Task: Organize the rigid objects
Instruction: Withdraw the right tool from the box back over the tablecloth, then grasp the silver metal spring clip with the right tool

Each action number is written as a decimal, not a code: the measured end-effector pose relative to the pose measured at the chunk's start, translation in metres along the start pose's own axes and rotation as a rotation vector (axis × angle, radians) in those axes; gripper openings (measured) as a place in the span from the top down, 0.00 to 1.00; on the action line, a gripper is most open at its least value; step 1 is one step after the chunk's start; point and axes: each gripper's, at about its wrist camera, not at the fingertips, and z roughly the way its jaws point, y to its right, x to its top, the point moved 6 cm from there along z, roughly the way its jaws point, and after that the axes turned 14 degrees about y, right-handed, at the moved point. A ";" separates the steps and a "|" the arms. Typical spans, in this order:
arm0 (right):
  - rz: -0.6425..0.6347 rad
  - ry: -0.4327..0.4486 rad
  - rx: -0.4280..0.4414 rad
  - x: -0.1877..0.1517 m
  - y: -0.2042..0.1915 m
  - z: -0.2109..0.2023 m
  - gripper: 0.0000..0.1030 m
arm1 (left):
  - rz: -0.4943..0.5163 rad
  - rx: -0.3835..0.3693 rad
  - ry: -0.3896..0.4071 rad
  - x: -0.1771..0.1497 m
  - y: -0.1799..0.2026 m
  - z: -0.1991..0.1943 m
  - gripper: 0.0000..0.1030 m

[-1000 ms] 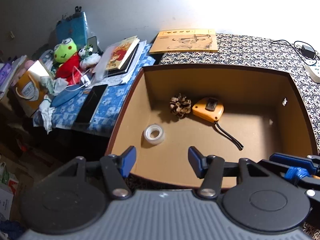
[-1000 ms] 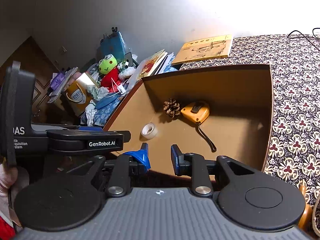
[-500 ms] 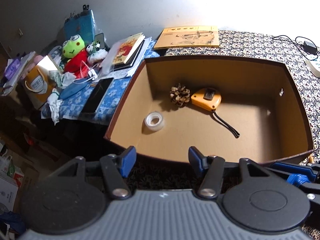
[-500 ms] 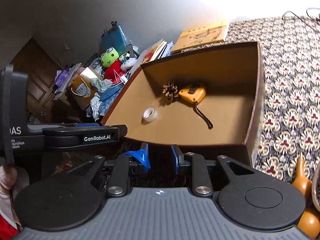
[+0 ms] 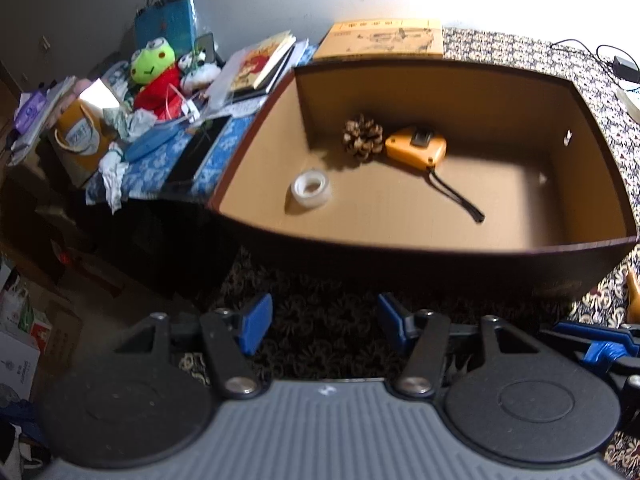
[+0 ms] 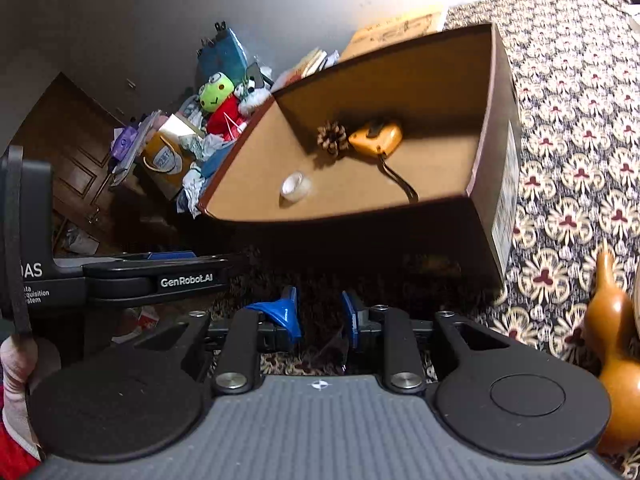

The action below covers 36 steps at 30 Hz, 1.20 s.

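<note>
An open brown cardboard box point(image 5: 440, 252) stands on the patterned cloth. Inside it lie a pinecone point(image 5: 362, 138), an orange tape measure point(image 5: 416, 148) with a black strap, and a clear tape roll point(image 5: 311, 188). My left gripper point(image 5: 325, 322) is open and empty, low in front of the box's near wall. My right gripper point(image 6: 319, 316) is narrowly open with nothing between its blue pads, also short of the box point(image 6: 496, 184). From the right wrist view the pinecone point(image 6: 331, 138), tape measure point(image 6: 376, 136) and tape roll point(image 6: 296, 186) show too. Two orange-brown gourds point(image 6: 608, 312) stand to its right.
A cluttered side table on the left holds a frog plush point(image 5: 154, 68), books point(image 5: 260, 64), a phone point(image 5: 200, 152) and a paper bag. A yellow booklet point(image 5: 384, 38) lies behind the box. Cables and a charger point(image 5: 624, 64) sit at the far right. The left gripper's body point(image 6: 120, 280) crosses the right wrist view.
Both grippers have drawn back from over the box toward its near side. The box now sits farther off, and the gourds have come into the right wrist view.
</note>
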 end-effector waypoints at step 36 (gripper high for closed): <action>0.130 -0.025 -0.235 -0.033 0.034 -0.001 0.94 | 0.104 -0.638 0.014 -0.059 0.045 0.025 0.53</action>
